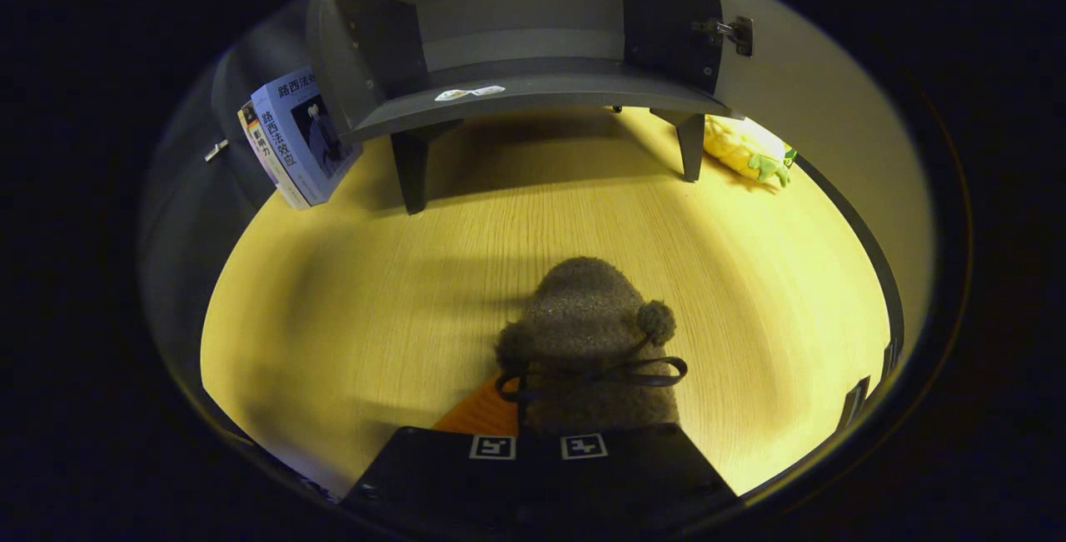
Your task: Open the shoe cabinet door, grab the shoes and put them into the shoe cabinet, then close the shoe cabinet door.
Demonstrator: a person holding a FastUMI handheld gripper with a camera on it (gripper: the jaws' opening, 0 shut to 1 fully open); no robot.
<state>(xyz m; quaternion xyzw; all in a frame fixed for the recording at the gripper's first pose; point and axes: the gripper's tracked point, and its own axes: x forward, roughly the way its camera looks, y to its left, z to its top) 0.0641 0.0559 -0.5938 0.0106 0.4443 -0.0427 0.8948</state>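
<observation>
Fuzzy shoe [587, 334], toe toward shoe cabinet [525, 34]

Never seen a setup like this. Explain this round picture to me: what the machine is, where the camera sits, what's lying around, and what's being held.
There is no robot arm here. A person carries a handheld two-finger gripper, and a fisheye camera mounted on it looks forward along the fingers, which is why the picture is round and bent.

The dark block with square markers nearest the camera is the gripper itself. A fuzzy brown shoe with pom-poms and a bow sits at its fingers and looks gripped, though the fingertips are hidden under it.

Ahead, on a wooden tabletop, stands a grey shoe cabinet on short legs, its door swung open. Books lean beside it, and a yellow plush toy lies by the door.
</observation>
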